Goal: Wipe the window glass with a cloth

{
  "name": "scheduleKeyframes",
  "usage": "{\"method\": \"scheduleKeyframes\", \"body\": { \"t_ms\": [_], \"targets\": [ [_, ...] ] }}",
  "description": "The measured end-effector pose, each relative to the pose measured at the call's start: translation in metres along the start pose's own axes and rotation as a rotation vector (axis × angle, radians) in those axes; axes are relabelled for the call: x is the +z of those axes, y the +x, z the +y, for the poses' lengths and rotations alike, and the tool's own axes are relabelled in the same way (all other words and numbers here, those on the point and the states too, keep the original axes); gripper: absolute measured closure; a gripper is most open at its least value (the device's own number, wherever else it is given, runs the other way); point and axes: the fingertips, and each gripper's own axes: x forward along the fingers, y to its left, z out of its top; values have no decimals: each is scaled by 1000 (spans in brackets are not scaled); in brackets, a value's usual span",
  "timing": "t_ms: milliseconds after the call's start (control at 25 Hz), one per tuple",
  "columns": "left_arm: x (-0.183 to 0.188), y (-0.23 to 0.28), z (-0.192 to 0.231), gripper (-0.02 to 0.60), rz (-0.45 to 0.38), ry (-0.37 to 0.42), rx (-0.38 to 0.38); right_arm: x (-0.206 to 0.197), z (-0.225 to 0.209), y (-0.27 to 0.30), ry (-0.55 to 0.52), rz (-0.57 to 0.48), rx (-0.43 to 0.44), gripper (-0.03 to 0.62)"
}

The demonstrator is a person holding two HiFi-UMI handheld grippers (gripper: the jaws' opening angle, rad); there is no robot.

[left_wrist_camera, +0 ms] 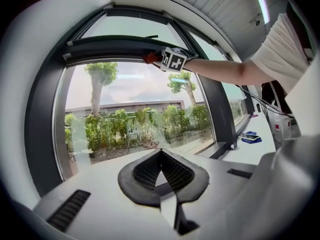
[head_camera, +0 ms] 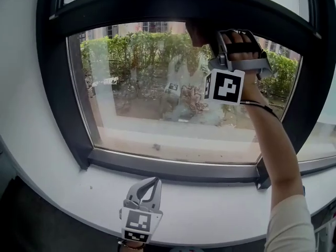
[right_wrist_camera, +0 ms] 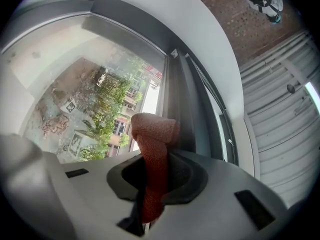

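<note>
I had the right gripper [head_camera: 209, 40] raised to the top edge of the window glass [head_camera: 157, 98], just under the dark upper frame [head_camera: 131, 9]. I judged this the sensible place to start a wipe, working downward. Its jaws were pinched on the cloth [right_wrist_camera: 152, 149], with the free end poking past the tips toward the pane. I could not tell whether the cloth was pressing on the glass. It was a reddish-brown woven rag, bunched into a narrow roll with its top folded over. The left gripper [head_camera: 148, 189] hung low over the white sill [head_camera: 220, 214], jaws pressed together on nothing and out of the way, as the job needed only one tool.
</note>
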Motion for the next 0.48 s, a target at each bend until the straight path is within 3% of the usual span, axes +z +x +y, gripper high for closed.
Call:
{"method": "scheduleKeyframes", "body": {
  "t_ms": [160,360,480],
  "targets": [
    [4,16,6,561,-11,-16,-14,4,10,-1,16,-8,50,528],
    [9,25,12,561,-52,-93,-14,12,20,-6,20,-22,93,530],
    [3,29,3,561,-33,-76,-36,23,36,-10,17,-30,150,529]
  ]
}}
